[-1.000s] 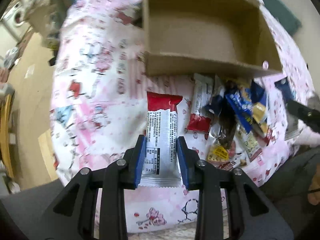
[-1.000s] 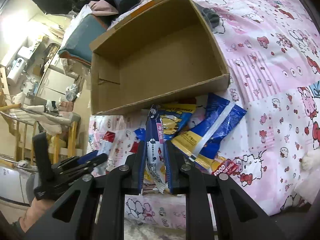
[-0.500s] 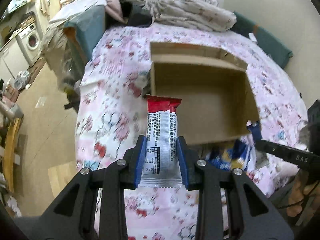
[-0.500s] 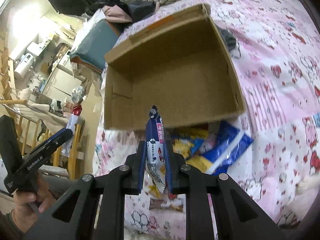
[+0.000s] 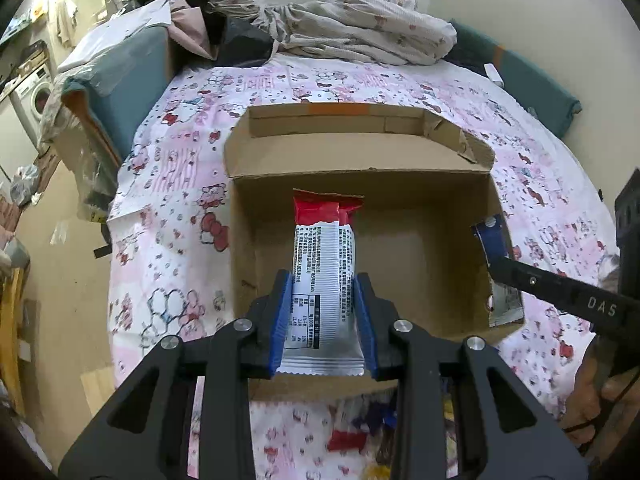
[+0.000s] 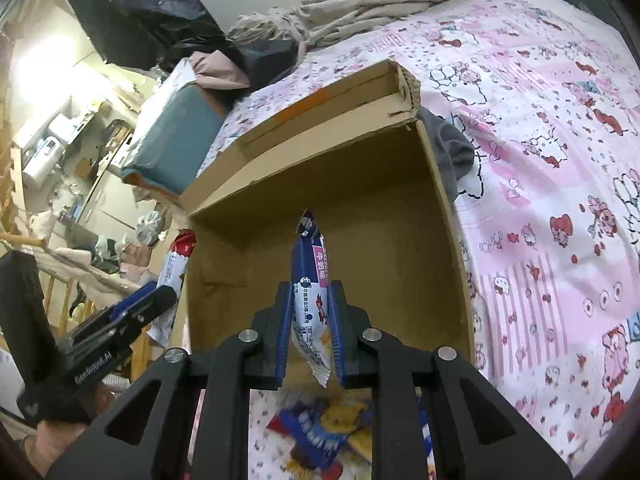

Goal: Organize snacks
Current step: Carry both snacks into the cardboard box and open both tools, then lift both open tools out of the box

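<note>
My left gripper [image 5: 323,322] is shut on a red and white snack packet [image 5: 325,268] and holds it over the open cardboard box [image 5: 400,248] on the bed. My right gripper [image 6: 309,326] is shut on a blue snack packet [image 6: 310,292], edge up, above the near edge of the same box [image 6: 360,216]. The box looks empty inside. The left gripper and its red and white packet [image 6: 172,270] show at the left of the right wrist view. The right gripper's finger [image 5: 560,292] and blue packet [image 5: 490,240] show at the right of the left wrist view.
A pile of loose snack packets [image 6: 332,436] lies on the pink patterned bedsheet [image 6: 560,160] in front of the box, below both grippers. Bundled bedding [image 5: 352,28] and a teal cushion [image 5: 128,76] lie beyond the box. The bed's left edge drops to the floor [image 5: 64,280].
Both grippers have lifted their packets off the pile and moved forward, from in front of the box to over its opening. Both stay shut.
</note>
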Demonstrator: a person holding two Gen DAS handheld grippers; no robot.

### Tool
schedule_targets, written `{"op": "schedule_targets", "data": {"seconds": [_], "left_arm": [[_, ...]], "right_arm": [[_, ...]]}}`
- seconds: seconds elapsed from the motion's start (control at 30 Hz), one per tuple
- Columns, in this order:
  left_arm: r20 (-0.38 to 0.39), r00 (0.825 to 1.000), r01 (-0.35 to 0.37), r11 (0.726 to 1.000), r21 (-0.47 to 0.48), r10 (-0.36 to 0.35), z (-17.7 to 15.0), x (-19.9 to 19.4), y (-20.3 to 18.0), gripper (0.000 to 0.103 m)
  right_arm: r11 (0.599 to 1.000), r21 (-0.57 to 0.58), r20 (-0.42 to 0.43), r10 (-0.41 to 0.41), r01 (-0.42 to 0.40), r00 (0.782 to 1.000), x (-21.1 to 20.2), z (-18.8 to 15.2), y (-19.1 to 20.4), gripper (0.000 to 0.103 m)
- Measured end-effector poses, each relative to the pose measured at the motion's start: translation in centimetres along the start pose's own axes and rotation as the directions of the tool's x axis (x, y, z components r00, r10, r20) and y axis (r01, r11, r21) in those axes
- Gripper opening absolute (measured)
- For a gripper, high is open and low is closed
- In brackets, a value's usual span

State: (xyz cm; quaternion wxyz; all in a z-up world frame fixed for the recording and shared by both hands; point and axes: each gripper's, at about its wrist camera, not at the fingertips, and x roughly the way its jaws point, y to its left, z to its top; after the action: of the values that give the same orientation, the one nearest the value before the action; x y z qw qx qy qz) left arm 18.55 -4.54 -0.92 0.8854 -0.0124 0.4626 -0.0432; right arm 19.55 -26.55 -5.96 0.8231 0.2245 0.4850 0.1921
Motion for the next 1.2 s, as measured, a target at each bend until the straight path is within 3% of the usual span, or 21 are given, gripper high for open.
{"op": "schedule_targets", "data": {"seconds": [0.17, 0.4, 0.87, 0.9, 0.97, 1.07, 1.13, 1.17, 1.2], "left_arm": [[-0.007, 1.0, 0.014, 0.998, 0.058, -0.013, -1.2, 2.9, -0.7, 0.027], [-0.083, 0.996, 0.041, 0.998, 0.038, -0.038, -1.5, 5.9, -0.7, 0.027], [-0.11, 0.992, 0.057, 0.998, 0.007, -0.056, -1.3, 6.9, -0.7, 0.028], [-0.11, 0.992, 0.056, 0.998, 0.01, -0.055, -1.3, 6.8, -0.7, 0.031], [-0.109, 0.993, 0.053, 0.999, 0.013, -0.051, -1.4, 6.6, -0.7, 0.061], [-0.066, 0.997, 0.045, 0.999, 0.007, -0.045, -1.4, 5.6, -0.4, 0.085], [-0.035, 0.999, 0.034, 0.999, 0.012, -0.033, -1.4, 4.9, -0.3, 0.088], [-0.026, 0.999, 0.027, 0.999, 0.017, -0.027, -1.4, 4.7, -0.3, 0.088], [-0.018, 1.0, 0.023, 1.0, 0.021, -0.023, -1.4, 4.4, -0.3, 0.088]], "right_arm": [[0.999, 0.035, -0.038, -0.023, 0.024, 0.999, 1.8, -0.3, -1.5, 0.019], [0.999, 0.036, -0.074, -0.025, 0.027, 0.997, 3.0, -0.5, -1.5, 0.019], [0.999, 0.046, -0.079, -0.024, 0.028, 0.997, 3.4, 0.0, -1.6, 0.023], [0.999, 0.045, -0.079, -0.022, 0.025, 0.997, 3.4, 0.0, -1.7, 0.023], [0.999, 0.039, -0.079, -0.023, 0.026, 0.997, 3.3, 0.0, -1.6, 0.023], [0.999, 0.025, -0.077, -0.022, 0.024, 0.997, 3.1, 0.1, -1.3, 0.025], [0.999, 0.019, -0.072, -0.025, 0.026, 0.997, 2.9, 0.1, -1.0, 0.034], [0.999, 0.022, -0.067, -0.026, 0.028, 0.997, 2.8, 0.1, -0.9, 0.056], [0.999, 0.026, -0.057, -0.033, 0.034, 0.998, 2.7, 0.1, -0.8, 0.085]]}}
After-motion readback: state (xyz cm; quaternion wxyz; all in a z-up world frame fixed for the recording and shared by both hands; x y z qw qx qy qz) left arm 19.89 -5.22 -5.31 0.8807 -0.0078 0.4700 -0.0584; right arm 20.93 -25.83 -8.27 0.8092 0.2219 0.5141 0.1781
